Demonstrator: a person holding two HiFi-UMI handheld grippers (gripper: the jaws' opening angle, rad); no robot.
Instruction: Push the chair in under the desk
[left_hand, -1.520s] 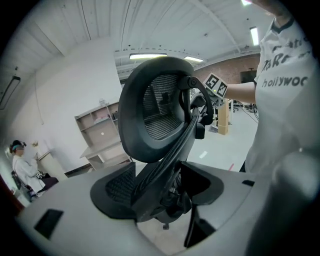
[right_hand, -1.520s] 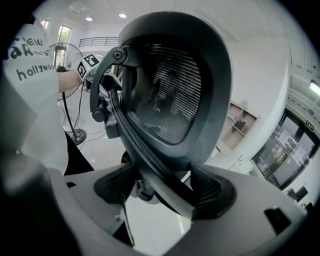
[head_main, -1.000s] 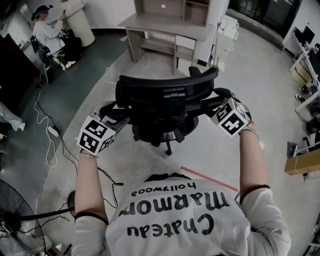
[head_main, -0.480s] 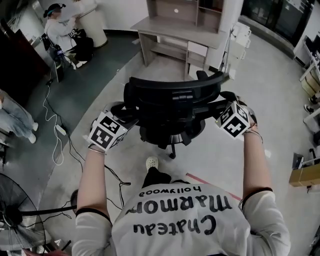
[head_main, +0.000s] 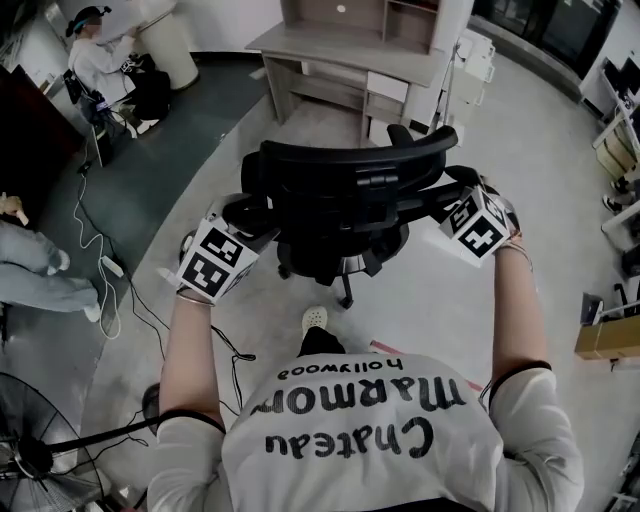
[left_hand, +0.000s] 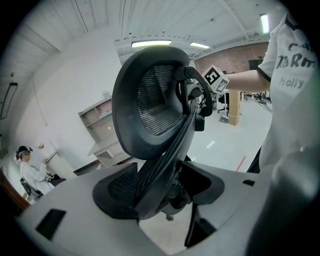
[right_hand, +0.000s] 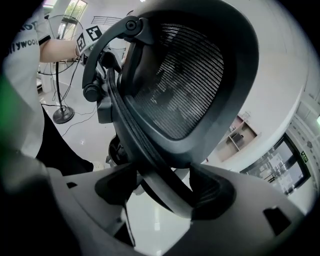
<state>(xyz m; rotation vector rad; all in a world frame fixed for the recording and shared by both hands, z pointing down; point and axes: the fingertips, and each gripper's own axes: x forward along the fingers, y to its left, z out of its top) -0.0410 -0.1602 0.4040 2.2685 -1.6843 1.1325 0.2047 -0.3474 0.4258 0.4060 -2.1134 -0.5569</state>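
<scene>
- Your left fingers (left_hand: 242, 200) and right fingers (right_hand: 240, 220) each clamp, spread wide, on the chair (head_main: 345, 190) back's edge; press evenly.
- Chair sits mid-frame, desk (head_main: 335, 52) at upper centre, well apart: steer straight in.

Black office chair (head_main: 345, 190): mesh backrest in a curved plastic frame, curved bar across the top, dark seat below. Upright on its wheeled base on the pale floor, backrest on the near side, seat turned toward the bench (head_main: 300, 42). Well apart from that bench, not yet under it. Pale wooden bench against the far wall, shelf unit on top, drawer block at its right, open kneehole roughly ahead of the chair.
</scene>
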